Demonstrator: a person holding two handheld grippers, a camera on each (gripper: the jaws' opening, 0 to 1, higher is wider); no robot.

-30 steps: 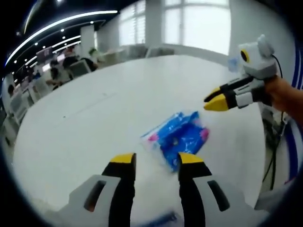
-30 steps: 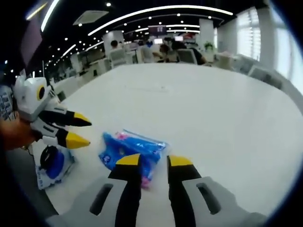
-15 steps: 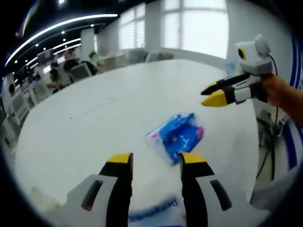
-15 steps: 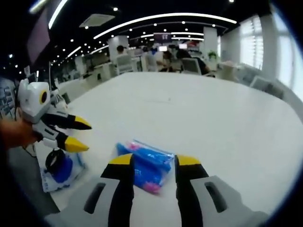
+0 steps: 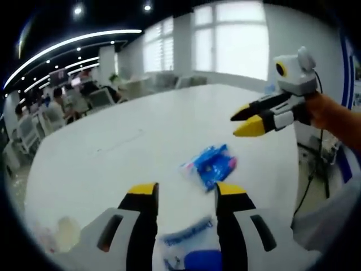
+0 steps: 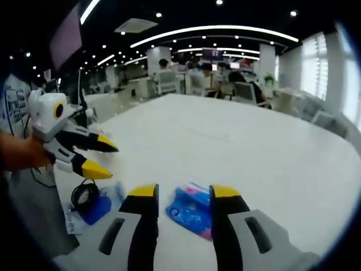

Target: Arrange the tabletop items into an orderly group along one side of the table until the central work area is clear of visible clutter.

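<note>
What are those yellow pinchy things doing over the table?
A person holds a gripper in each hand above a big white table. Both the left gripper and the right gripper are open and hold nothing. A blue packet lies on the table near its edge, just beyond the right gripper's tips. A second blue-and-white package lies beside it at the table's edge, below the left gripper.
</note>
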